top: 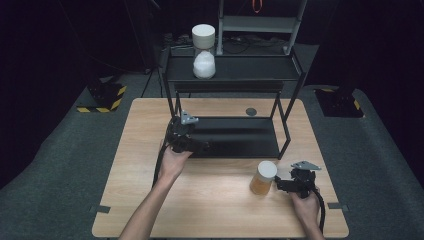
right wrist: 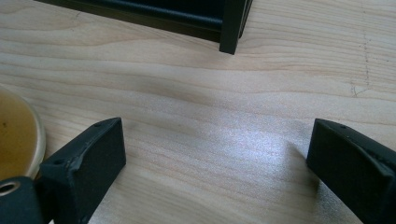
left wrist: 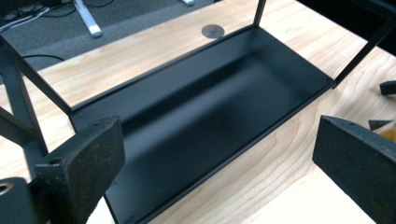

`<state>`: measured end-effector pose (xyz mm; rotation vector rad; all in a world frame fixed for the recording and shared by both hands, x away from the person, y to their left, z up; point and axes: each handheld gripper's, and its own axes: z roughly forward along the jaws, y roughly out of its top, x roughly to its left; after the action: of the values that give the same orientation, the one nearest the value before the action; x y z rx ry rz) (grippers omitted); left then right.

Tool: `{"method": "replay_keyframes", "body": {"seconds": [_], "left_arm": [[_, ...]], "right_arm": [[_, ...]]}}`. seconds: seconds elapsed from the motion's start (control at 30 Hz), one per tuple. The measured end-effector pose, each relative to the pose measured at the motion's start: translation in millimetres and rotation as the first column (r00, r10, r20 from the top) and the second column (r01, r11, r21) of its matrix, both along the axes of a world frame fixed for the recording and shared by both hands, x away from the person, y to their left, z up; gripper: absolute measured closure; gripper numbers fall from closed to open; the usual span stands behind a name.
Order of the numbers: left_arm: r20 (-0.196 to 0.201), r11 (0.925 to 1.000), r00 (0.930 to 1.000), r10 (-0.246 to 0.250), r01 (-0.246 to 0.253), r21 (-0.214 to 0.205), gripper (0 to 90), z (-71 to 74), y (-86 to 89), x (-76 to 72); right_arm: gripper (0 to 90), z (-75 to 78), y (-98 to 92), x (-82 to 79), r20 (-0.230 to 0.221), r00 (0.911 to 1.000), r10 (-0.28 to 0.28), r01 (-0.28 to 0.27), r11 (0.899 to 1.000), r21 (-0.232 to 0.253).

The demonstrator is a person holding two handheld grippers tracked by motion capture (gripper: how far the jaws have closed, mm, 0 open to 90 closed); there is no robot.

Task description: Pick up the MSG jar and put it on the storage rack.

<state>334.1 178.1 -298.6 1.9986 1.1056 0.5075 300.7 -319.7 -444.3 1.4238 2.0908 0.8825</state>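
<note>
Right claw point(top: 280, 184) level beside jar point(top: 263, 177).

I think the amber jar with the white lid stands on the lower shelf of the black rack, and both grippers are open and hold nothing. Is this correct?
Not quite. The amber jar stands on the wooden table, in front of the black rack and beside the right gripper, as the high view shows. The rest holds: the left gripper and the right one are open and hold nothing.

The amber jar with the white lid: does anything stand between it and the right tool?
Nothing visible does. The amber jar with the white lid stands on the wooden table, just left of the open right tool, bare wood between them.
</note>
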Motion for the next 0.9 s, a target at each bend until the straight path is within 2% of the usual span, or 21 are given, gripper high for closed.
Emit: {"method": "replay_keyframes", "body": {"seconds": [0.47, 0.77, 0.9], "left_arm": [[-0.016, 0.9996, 0.9997, 0.018, -0.019, -0.023, 3.5, -44.1, 0.8, -10.1], [-0.034, 0.9995, 0.9989, 0.031, -0.031, 0.005, 3.0, -73.2, -4.0, -18.6], [-0.057, 0.9994, 0.9978, 0.035, -0.035, 0.009, 2.3, -84.3, -1.3, -19.7]], "right_arm": [[3.9, 0.0, 0.0, 0.0, 0.0, 1.0, 0.0, 0.0, 1.0, 0.0], [3.9, 0.0, 0.0, 0.0, 0.0, 1.0, 0.0, 0.0, 1.0, 0.0], [3.9, 0.0, 0.0, 0.0, 0.0, 1.0, 0.0, 0.0, 1.0, 0.0]]}}
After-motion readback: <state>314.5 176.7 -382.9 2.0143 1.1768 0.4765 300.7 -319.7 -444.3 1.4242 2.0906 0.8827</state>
